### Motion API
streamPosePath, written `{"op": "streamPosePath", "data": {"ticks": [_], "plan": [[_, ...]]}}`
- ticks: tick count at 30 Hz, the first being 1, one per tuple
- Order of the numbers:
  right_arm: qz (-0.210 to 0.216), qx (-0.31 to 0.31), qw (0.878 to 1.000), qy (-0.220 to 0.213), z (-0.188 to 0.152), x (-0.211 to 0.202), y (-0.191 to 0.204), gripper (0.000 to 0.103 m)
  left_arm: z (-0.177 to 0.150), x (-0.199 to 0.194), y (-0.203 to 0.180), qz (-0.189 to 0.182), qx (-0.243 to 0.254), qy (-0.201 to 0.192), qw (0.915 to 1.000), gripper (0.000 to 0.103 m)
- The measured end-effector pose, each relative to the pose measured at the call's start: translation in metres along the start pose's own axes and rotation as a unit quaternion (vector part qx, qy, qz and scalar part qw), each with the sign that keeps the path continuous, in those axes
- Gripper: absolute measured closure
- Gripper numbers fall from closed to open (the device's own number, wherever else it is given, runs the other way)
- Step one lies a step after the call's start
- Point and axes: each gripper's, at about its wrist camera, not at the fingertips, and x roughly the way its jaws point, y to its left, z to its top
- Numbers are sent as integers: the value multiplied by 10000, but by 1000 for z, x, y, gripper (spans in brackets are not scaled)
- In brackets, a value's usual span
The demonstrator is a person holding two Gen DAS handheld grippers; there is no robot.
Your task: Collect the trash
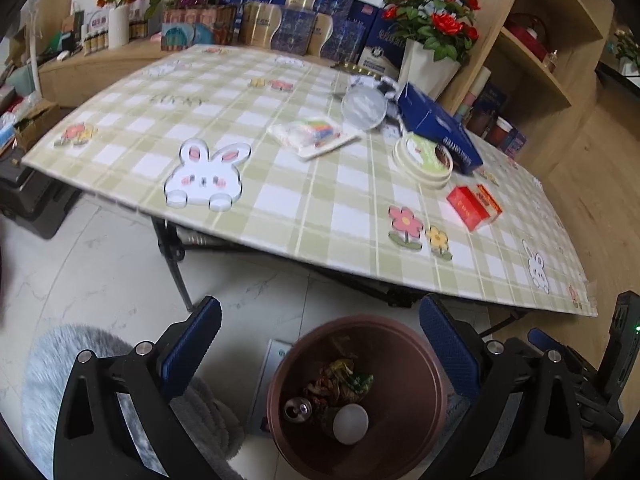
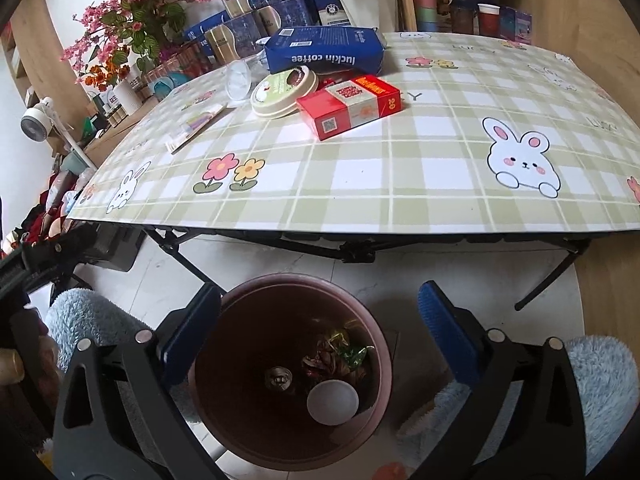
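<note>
A brown round trash bin (image 1: pixel 420 364) stands on the floor below the table edge; it shows in the right wrist view too (image 2: pixel 376 364). Inside lie a can (image 1: pixel 297 409), crumpled wrappers (image 1: pixel 340 380) and a white cup (image 1: pixel 350 423). My left gripper (image 1: pixel 320 344) is open and empty above the bin. My right gripper (image 2: pixel 320 328) is open and empty above the bin. On the table lie a red box (image 2: pixel 352 106), a paper cup lid (image 2: pixel 284 90), a blue coffee bag (image 2: pixel 324 50), a clear plastic lid (image 2: pixel 239 80) and a plastic packet (image 1: pixel 316 134).
The folding table (image 2: pixel 400 184) has a green checked cloth with rabbits. Boxes, flower vases (image 1: pixel 428 68) and shelves (image 1: pixel 532 60) crowd the far side. A fluffy grey rug (image 1: pixel 52 372) lies on the tiled floor left of the bin. A fan (image 2: pixel 36 122) stands at left.
</note>
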Motion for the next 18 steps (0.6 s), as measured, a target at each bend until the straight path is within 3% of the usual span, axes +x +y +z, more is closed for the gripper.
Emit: {"op": "streamPosePath", "data": {"ticks": [5,11,18], "plan": [[-45,51,9999,-79,10,3,-5,6,34,2,-4,-154,474,-249,9984,6],[-277,-74,9996,-82,25,7,-12,6,103,29,0,-226,876,-345,9953,9],[-470,-63,9988,-76,45,16,-25,6,155,105,2,167,1571,250,9871,23]]}}
